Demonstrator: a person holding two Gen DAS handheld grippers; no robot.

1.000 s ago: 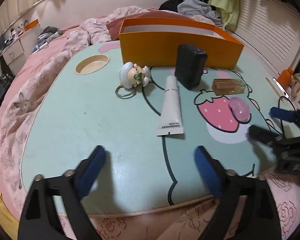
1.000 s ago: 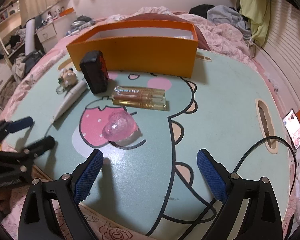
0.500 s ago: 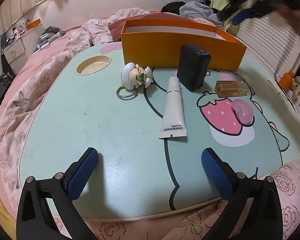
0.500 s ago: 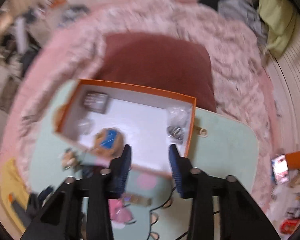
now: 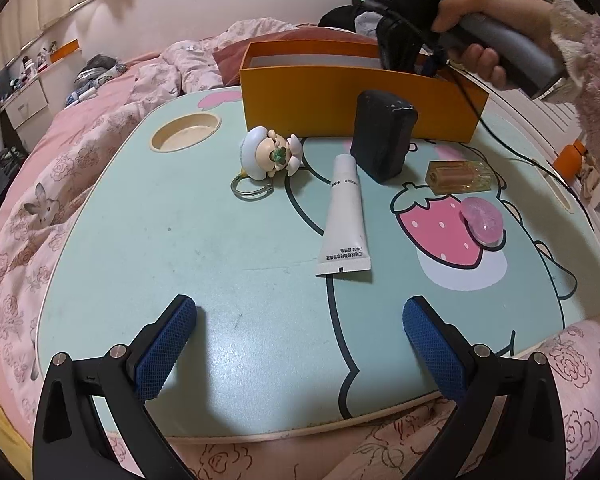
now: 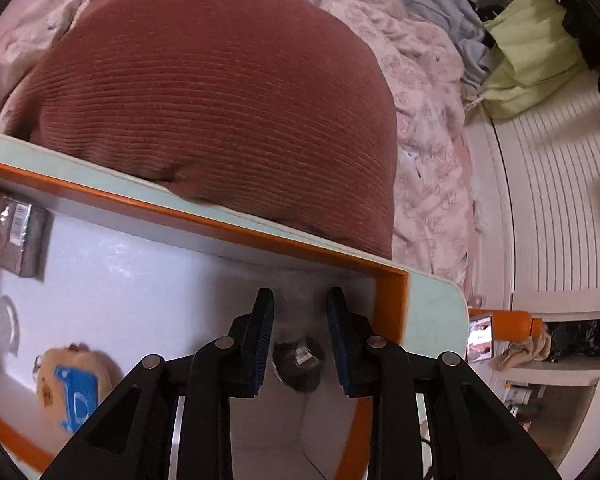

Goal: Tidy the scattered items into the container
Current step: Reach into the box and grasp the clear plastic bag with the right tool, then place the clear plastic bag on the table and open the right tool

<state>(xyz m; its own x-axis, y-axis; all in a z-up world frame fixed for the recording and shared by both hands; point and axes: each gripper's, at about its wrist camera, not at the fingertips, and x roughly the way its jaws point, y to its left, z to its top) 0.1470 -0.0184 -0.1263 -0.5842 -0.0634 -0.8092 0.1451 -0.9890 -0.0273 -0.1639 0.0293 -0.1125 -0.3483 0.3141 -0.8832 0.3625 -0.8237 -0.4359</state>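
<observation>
The orange box (image 5: 360, 100) stands at the far edge of the lap table (image 5: 220, 240), toward its far right corner, and already has things in it. In the right wrist view its white floor holds a dark packet (image 6: 14, 236) near the far wall, a tan plush with a blue patch (image 6: 74, 388) toward the near wall, a clear round piece (image 6: 0, 328) at the left, and a dark item in clear wrap (image 6: 298, 364) in the right end. So I judge the tidying roughly half done.

5 things are left on the table, all in front of the box. The black block (image 5: 382, 136) stands upright just before the box's front wall. The white tube (image 5: 346, 220) lies near the middle, cap toward the box. The doll keyring (image 5: 270, 154) lies left of the tube. The amber bottle (image 5: 460, 176) lies toward the right edge, and the pink jelly piece (image 5: 482, 220) sits just nearer than it.

The right gripper (image 6: 300, 340) hangs over the box's right end, jaws narrowed to a slim gap around the wrapped item; whether they touch it I cannot tell. The left gripper (image 5: 300, 344) hovers over the near edge, spread wide and holding nothing.
</observation>
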